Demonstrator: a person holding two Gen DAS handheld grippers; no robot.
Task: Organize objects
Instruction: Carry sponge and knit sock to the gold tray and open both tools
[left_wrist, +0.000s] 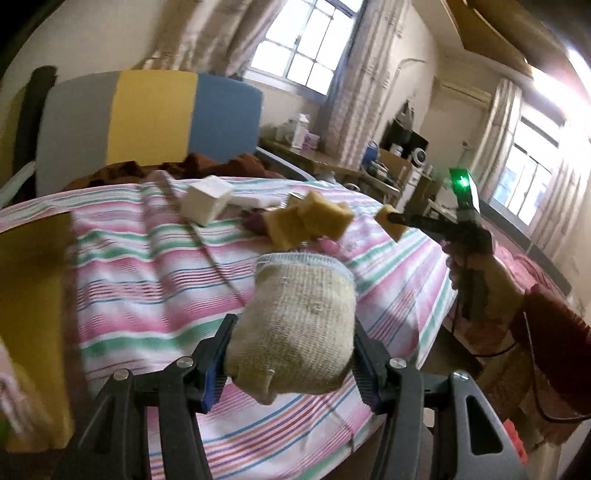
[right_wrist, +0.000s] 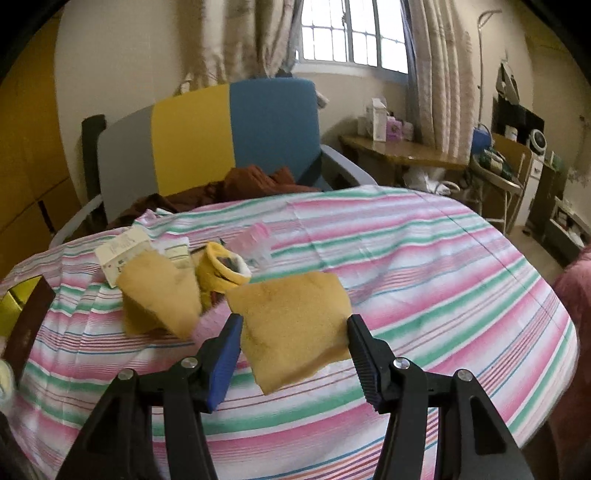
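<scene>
My left gripper (left_wrist: 291, 358) is shut on a beige knitted sock (left_wrist: 295, 325) with a blue-white cuff, held above the striped bed sheet (left_wrist: 147, 258). My right gripper (right_wrist: 293, 343) is shut on a yellow sponge (right_wrist: 291, 328) above the sheet; it also shows in the left wrist view (left_wrist: 395, 221), holding that sponge (left_wrist: 388, 223). More yellow sponges (left_wrist: 306, 221) lie in a small pile on the sheet, seen in the right wrist view (right_wrist: 159, 299) beside a yellow sock (right_wrist: 221, 273).
A white box (left_wrist: 207, 199) and a printed packet (right_wrist: 122, 254) lie near the pile. A grey, yellow and blue chair (right_wrist: 207, 140) with brown cloth (right_wrist: 251, 184) stands behind the bed. A desk (right_wrist: 402, 155) stands at the right. A yellow panel (left_wrist: 33, 317) is at the left.
</scene>
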